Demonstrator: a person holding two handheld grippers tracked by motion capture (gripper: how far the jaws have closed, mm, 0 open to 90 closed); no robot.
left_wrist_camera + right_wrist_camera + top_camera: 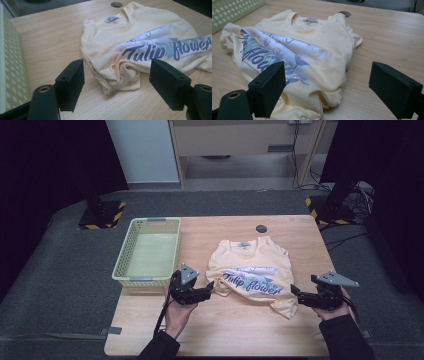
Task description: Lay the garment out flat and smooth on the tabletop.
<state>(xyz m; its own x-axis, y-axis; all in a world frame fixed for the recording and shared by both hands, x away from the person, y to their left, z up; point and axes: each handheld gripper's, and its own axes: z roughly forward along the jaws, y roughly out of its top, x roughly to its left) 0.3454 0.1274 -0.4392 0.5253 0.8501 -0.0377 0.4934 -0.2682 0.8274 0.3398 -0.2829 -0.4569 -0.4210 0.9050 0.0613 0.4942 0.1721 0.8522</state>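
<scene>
T-shirt [252, 272]: crumpled on table [210, 330], not yet gripped.
Left gripper [209, 287]: jaws wide, near shirt edge.
Right gripper [296, 292]: jaws wide, holding nothing.
Basket [122, 265]: empty; probably folding, putting in left to do.

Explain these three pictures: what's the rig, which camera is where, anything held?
No robot here: a person holds a hand-held two-jaw gripper in each hand. The high view looks down on the table from the person's side, with the left gripper and right gripper on either side of a crumpled yellow T-shirt. The other two pictures come from cameras riding on each gripper, looking along its black jaws. A green basket sits on the left. Both sets of jaws are open; nothing is held.
</scene>
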